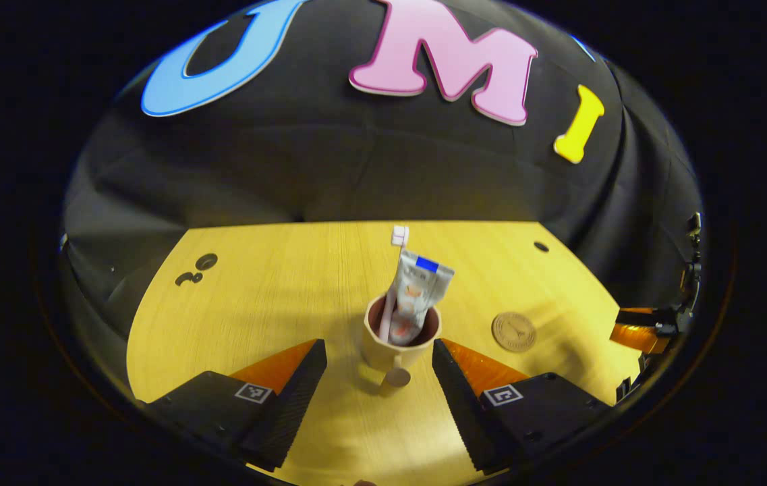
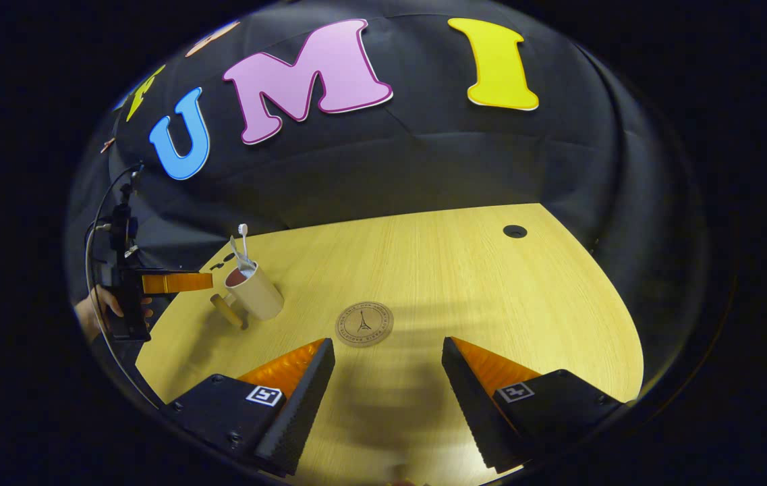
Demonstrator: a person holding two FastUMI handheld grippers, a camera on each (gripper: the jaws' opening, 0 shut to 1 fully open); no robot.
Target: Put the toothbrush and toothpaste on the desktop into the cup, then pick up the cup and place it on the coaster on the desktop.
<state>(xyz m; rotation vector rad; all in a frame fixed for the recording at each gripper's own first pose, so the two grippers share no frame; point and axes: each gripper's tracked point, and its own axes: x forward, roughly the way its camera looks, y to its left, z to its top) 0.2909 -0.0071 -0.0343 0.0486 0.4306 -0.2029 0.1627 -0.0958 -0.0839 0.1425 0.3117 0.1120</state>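
Two items already stand in the cup, so the lift to the coaster is the step in hand.
Left hand-held gripper (image 1: 379, 378), released, straddles the beige ceramic cup (image 1: 398, 341) on the yellow wooden tabletop (image 1: 255, 297); clench low on its wall, perhaps beside the handle. White toothbrush (image 1: 396, 270) and striped toothpaste tube (image 1: 417, 297) point upward, leaning slightly. Round brown coaster (image 1: 513, 331) lies nearby; right hand-held gripper (image 2: 388, 385) hangs released.

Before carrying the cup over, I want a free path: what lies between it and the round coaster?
Bare wooden desktop between beige cup and brown coaster, right gripper view.
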